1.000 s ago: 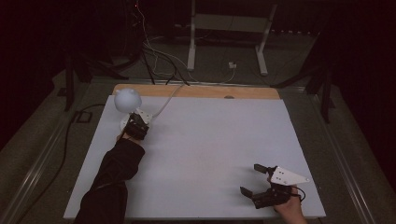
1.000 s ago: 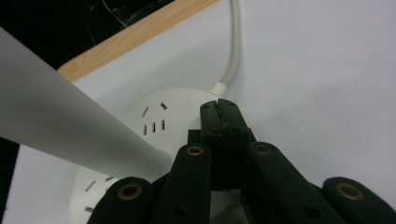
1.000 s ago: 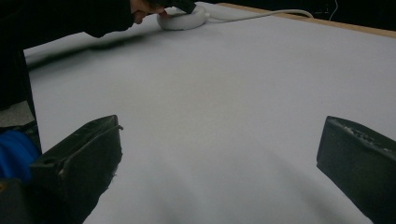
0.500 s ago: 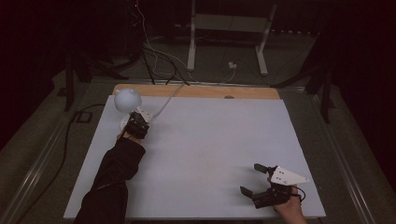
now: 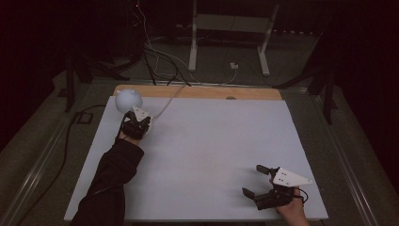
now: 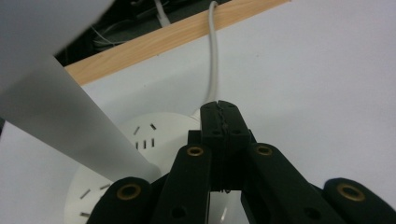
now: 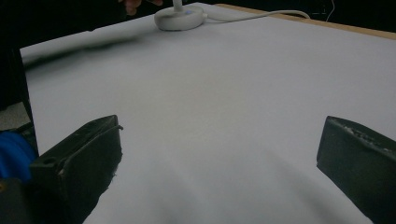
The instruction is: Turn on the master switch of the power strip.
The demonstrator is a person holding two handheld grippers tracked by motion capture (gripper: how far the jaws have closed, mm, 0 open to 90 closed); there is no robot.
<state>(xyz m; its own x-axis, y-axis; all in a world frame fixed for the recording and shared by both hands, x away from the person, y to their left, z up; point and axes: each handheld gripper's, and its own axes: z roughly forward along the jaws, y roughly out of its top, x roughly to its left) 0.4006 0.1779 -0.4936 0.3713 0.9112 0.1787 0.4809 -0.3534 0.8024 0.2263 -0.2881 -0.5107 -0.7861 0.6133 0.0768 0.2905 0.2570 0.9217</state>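
- Left gripper (image 5: 136, 123) is seen at the table's (image 5: 211, 141) far left corner, jaws pressed together with nothing visible between the tips.
- In the left gripper view the clenched tips (image 6: 219, 122) are held over the round white base (image 6: 154, 140) of a small lamp; contact with the base cannot be told.
- Lamp's pale globe head (image 5: 128, 100) is seen just beyond the left gripper, near the wooden edge strip (image 5: 197, 92).
- White cable (image 6: 214, 56) is routed from the base across the wooden strip and off the table.
- Right gripper (image 5: 258, 181) is held at the near right corner, well apart from the lamp, jaws spread wide and empty.
- White table surface is seen between its jaws in the right gripper view.
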